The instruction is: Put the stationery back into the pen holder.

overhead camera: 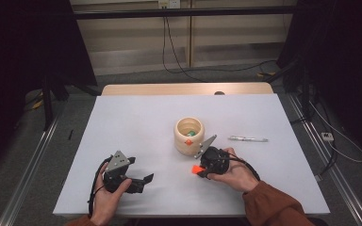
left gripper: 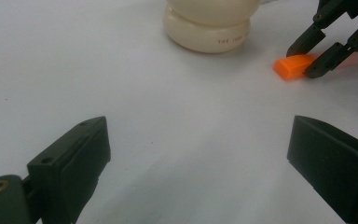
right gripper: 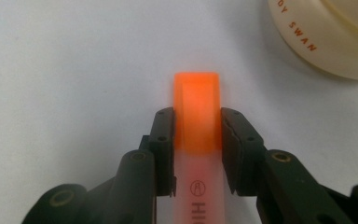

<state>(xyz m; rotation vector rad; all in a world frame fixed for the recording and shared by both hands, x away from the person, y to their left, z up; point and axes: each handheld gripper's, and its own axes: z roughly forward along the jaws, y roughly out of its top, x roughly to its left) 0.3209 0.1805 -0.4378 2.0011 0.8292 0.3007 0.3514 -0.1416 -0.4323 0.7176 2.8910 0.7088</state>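
An orange-capped highlighter [right gripper: 197, 107] lies flat on the white table [overhead camera: 136, 122], just in front of a cream pot [overhead camera: 189, 146]. My right gripper [right gripper: 197, 120] is shut on it, both pads pressed against the sides where the cap meets the pale barrel. In the high view the right gripper [overhead camera: 201, 170] sits low beside the pot with the orange cap [overhead camera: 196, 169] sticking out to the left. My left gripper [overhead camera: 141, 182] rests near the table's front left, open and holding nothing. The left gripper view looks across at the highlighter [left gripper: 291, 66] and the right gripper [left gripper: 310, 58].
The cream pot [left gripper: 207, 28] holds small orange and green items [overhead camera: 189, 135]. A pale pen [overhead camera: 248, 139] lies to the right of the pot. A wooden strip [overhead camera: 184, 89] runs along the table's far edge.
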